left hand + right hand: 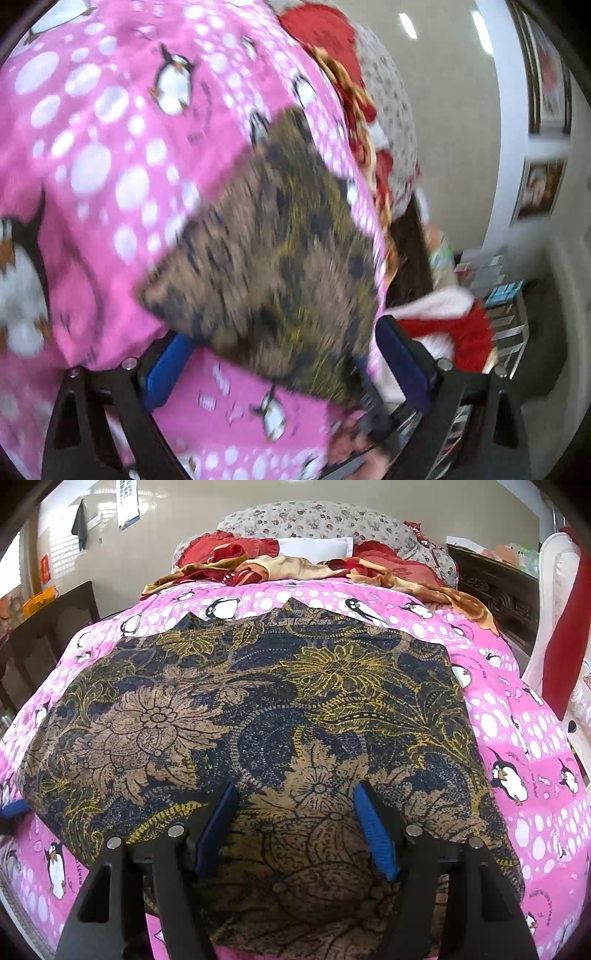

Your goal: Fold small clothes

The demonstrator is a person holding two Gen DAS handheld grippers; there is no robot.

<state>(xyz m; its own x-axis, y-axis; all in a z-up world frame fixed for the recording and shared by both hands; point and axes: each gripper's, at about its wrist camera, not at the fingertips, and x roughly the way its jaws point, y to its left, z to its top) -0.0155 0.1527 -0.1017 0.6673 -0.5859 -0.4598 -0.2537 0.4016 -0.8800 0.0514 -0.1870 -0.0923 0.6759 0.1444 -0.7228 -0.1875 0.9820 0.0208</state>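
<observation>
A dark floral garment (280, 716), brown, navy and yellow, lies spread flat on a pink penguin-print bedspread (524, 738). My right gripper (295, 805) is open just above the garment's near middle, its blue pads (373, 827) apart and empty. In the left wrist view, which is blurred by motion, the garment (273, 251) shows as a wedge reaching toward my left gripper (284, 339). Its blue pads (166, 365) stand wide apart with the garment's edge between them. The left gripper's blue tip also shows at the far left of the right wrist view (13, 808).
Red and gold bedding (295, 565) and a floral pillow (317, 520) lie at the head of the bed. A dark carved cabinet (495, 587) and a white chair with a red cloth (565, 635) stand at the right. A dark table (48, 627) stands at the left.
</observation>
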